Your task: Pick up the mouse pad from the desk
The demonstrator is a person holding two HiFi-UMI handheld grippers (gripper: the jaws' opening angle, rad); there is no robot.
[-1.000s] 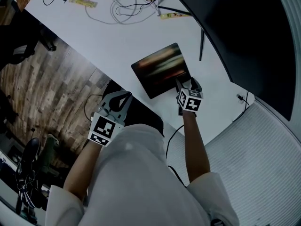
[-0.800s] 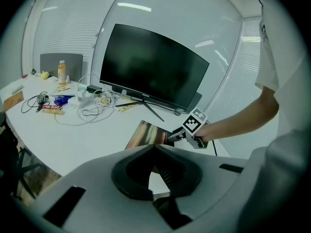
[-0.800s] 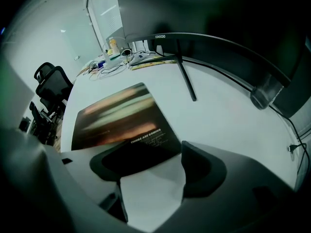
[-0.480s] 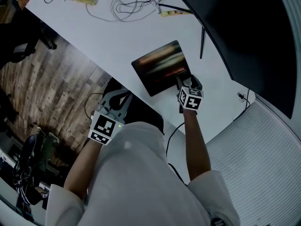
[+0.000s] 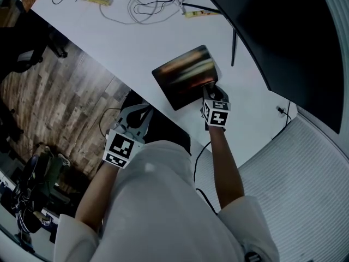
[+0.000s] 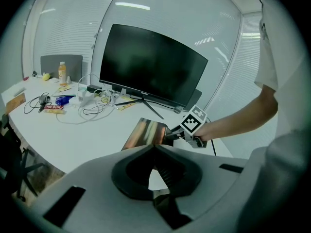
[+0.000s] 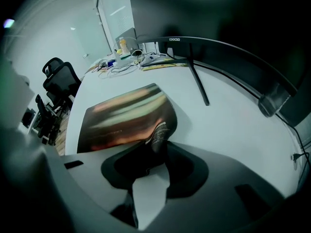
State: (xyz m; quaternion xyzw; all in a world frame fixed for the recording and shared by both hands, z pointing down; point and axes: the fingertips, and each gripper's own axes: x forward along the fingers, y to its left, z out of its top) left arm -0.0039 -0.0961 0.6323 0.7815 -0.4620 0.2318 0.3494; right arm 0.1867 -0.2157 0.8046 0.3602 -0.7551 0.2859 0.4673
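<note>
A dark mouse pad (image 5: 185,75) with orange and green streaks lies on the white desk (image 5: 125,42). My right gripper (image 5: 208,89) stands at its near right corner, its jaws closing. In the right gripper view that corner of the mouse pad (image 7: 124,115) curls up off the desk, pinched between the jaws of the right gripper (image 7: 158,137). The left gripper view shows the mouse pad (image 6: 143,134) with the right gripper (image 6: 170,136) at its edge. My left gripper (image 5: 143,113) hangs off the desk's near edge, jaws together and holding nothing; its tips (image 6: 154,149) meet.
A large curved monitor (image 5: 283,37) on a thin stand (image 7: 197,76) fills the desk's right side. Cables and small packets (image 5: 147,7) litter the far end. An office chair (image 7: 60,79) stands beyond the desk, over a wood floor (image 5: 49,102).
The right gripper has shifted slightly onto the pad's near right corner and its jaws have come together on it. The left gripper has stayed put.
</note>
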